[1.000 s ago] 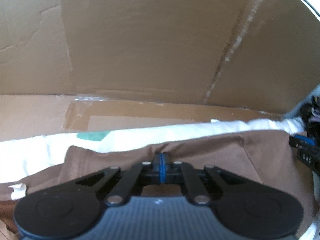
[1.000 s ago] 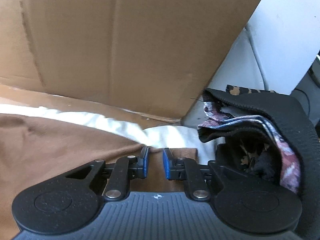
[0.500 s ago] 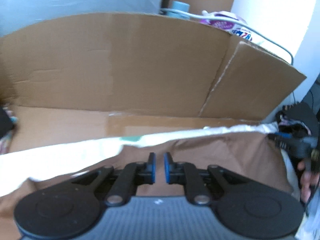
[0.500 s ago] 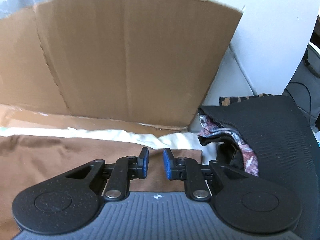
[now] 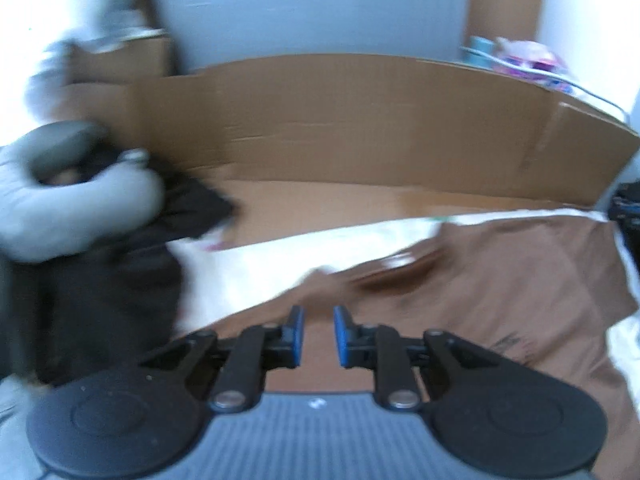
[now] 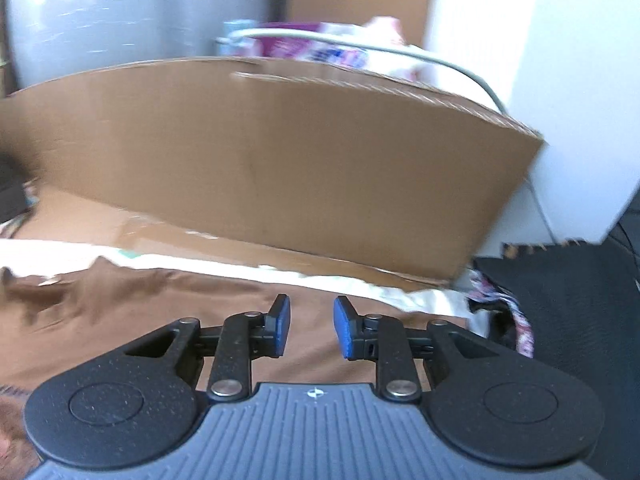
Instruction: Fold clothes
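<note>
brown garment: just released, lying flat; left hand-held gripper and right hand-held gripper both opening, empty, lifted clear; fold laid.

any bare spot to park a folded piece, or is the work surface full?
One free patch: the bare cardboard strip between the upright cardboard wall and the white sheet. The brown garment fills the middle. Crowded ends: dark and grey clothes pile on one side, black and patterned clothes on the other.
</note>
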Tool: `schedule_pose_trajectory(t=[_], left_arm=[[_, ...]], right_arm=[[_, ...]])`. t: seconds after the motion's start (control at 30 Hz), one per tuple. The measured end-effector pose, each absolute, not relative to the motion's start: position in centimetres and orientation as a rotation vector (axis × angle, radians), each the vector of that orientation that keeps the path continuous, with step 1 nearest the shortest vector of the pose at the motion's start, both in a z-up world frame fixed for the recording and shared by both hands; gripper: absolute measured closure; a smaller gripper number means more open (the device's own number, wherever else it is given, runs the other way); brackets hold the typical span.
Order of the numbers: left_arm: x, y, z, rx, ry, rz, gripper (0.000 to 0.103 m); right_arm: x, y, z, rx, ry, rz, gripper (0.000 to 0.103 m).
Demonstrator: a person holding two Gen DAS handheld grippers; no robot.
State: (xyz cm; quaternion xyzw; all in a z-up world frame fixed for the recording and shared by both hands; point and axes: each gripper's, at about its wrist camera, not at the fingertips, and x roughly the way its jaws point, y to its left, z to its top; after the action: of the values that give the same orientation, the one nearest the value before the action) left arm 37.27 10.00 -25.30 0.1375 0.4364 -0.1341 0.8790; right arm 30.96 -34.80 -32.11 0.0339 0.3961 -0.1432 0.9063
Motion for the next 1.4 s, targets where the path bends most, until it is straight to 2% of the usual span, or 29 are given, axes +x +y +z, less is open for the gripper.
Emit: schedule_pose_trajectory(t=[0.17, 0.4, 0.47, 0.67, 0.9, 1.3, 1.4], left_arm=[[36.7, 17.2, -23.6, 0.261, 0.921, -0.128, 0.075], [36.4, 25.5, -22.5, 0.227, 0.924, 0.041, 0.072], [36.3, 27.1, -22.8, 0.212, 0.926, 0.061, 0.067], [36.6, 29.5, -25.3, 0.244, 0.947, 0.047, 0.067], [37.8, 31.4, -28.9, 0.281, 0.995, 0.018, 0.067], [41.9, 33.8, -32.6, 0.236, 1.076, 0.027, 0.07], [42.5, 33.6, -33.1, 0.264, 1.099, 0.036, 0.065]], right_arm=[[31.2, -31.3, -30.3, 0.04, 0.811, -0.19, 0.072], [31.9, -26.5, -27.7, -0.056, 0.772, -0.093, 0.072], [32.3, -25.1, -27.1, -0.077, 0.769, -0.067, 0.072], [33.0, -21.2, -26.7, -0.102, 0.748, -0.021, 0.072], [33.3, -16.2, -28.7, -0.082, 0.751, 0.046, 0.072], [29.5, -6.5, -31.3, -0.042, 0.764, 0.222, 0.07], [28.3, -4.8, -31.9, -0.017, 0.787, 0.251, 0.07]])
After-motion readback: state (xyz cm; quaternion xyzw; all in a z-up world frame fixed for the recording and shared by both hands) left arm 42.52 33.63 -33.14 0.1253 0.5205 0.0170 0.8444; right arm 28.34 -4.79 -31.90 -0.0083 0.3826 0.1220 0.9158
